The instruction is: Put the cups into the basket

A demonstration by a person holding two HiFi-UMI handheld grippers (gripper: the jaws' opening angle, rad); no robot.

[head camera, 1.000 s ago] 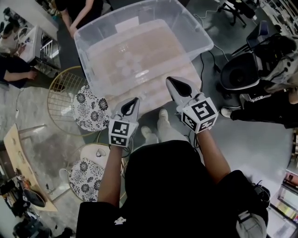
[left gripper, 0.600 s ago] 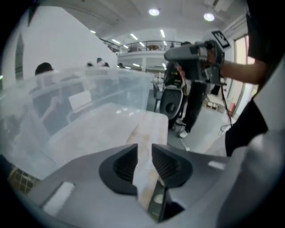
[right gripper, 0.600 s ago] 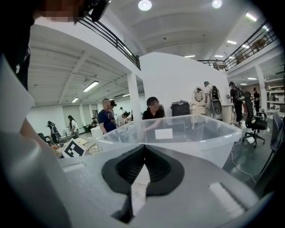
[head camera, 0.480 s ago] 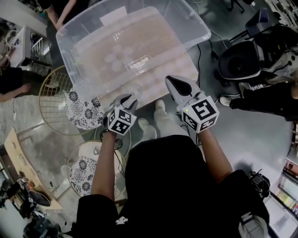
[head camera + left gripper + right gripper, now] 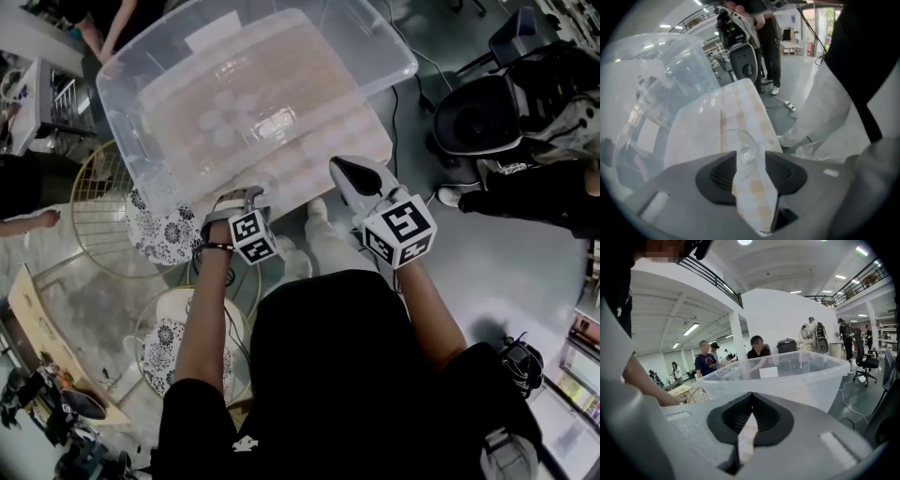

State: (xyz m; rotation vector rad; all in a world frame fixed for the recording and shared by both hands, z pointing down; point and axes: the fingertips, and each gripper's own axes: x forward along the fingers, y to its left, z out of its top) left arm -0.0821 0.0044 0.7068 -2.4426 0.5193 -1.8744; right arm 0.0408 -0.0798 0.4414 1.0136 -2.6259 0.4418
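Left gripper (image 5: 750, 158) is pointed steeply down at the near table edge, at left-centre of the head view. Its jaws have just been opening and are spread wide. A clear cup (image 5: 746, 154) is seen between them with its round base showing. The pads are not pressed on it, so nothing is gripped. Judged: the wide spread is meant to straddle the cup for a pick-up.

Right gripper (image 5: 751, 394) is held nearly level at centre-right of the head view, jaws closed tip to tip with nothing in them. It is likely parked out of the way.

The basket (image 5: 405, 67), a big clear plastic tub, is set at upper centre of the head view, just beyond both grippers, so the carry is judged short. Faint round shapes inside it cannot be identified.

Surface: a table under a pale checked cloth (image 5: 752, 105).

Room: grey floor (image 5: 506, 272), gold wire stools (image 5: 112, 202) with floral cushions at left, office chair (image 5: 478, 122) upper right, other people upper left.
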